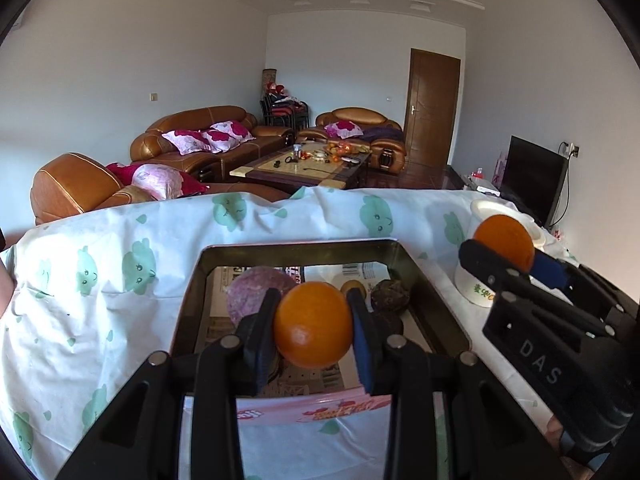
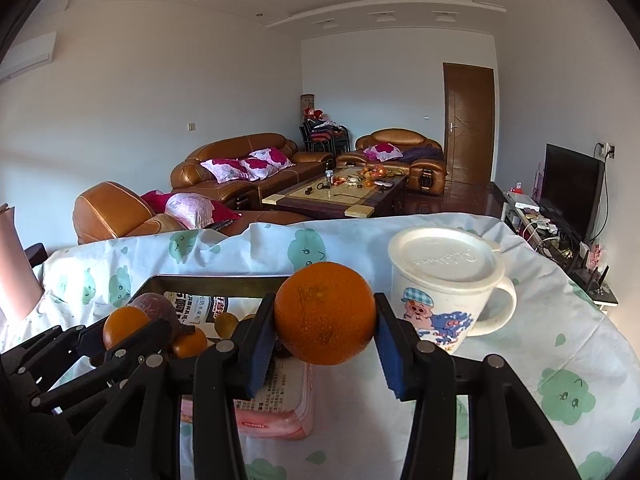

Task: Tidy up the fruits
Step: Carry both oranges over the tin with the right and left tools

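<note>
My left gripper [image 1: 313,320] is shut on a small orange [image 1: 312,324] and holds it above an open metal tin [image 1: 188,304] lined with newspaper. In the tin lie a purple fruit [image 1: 248,292], a dark wrinkled fruit [image 1: 390,294] and a small yellow-brown fruit [image 1: 354,286]. My right gripper [image 2: 325,322] is shut on a larger orange [image 2: 325,312], held at the tin's right edge. It also shows in the left wrist view [image 1: 505,245]. The left gripper with its orange [image 2: 124,326] shows at the left of the right wrist view.
A white lidded mug [image 2: 444,280] with a cartoon pig stands right of the tin on the patterned cloth [image 2: 560,360]. The tin's pink lid [image 2: 276,416] lies under its near side. The table's far edge [image 1: 360,192] drops to a living room.
</note>
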A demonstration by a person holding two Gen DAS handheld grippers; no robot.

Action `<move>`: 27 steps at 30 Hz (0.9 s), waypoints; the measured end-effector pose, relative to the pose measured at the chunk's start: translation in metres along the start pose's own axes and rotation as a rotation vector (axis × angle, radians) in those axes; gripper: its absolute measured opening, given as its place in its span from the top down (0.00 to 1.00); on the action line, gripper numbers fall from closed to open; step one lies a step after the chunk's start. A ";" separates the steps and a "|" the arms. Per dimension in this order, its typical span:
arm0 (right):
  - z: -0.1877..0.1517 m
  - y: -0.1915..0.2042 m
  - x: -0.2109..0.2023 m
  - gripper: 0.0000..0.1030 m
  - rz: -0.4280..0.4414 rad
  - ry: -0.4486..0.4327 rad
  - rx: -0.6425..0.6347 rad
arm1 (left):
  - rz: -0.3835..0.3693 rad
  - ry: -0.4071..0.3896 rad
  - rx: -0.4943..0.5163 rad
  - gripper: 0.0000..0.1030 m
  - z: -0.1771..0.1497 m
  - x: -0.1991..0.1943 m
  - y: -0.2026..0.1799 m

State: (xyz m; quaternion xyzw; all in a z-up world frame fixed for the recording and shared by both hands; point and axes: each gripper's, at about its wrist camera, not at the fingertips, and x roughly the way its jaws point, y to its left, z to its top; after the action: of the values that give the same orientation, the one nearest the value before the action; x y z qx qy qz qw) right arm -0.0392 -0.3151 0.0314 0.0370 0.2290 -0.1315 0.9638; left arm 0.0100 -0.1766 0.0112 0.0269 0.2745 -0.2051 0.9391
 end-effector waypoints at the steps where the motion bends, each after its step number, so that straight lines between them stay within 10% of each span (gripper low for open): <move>1: 0.002 0.003 0.006 0.53 0.001 0.007 -0.012 | 0.003 -0.003 0.000 0.66 0.001 0.002 0.000; 27: 0.010 0.021 0.084 0.52 0.162 0.161 -0.028 | 0.086 -0.102 0.052 0.67 0.013 0.016 0.007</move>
State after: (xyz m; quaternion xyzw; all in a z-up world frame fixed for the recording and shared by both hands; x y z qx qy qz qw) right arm 0.0433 -0.3157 0.0021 0.0523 0.3038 -0.0467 0.9502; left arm 0.0319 -0.1779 0.0133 0.0525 0.2197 -0.1727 0.9587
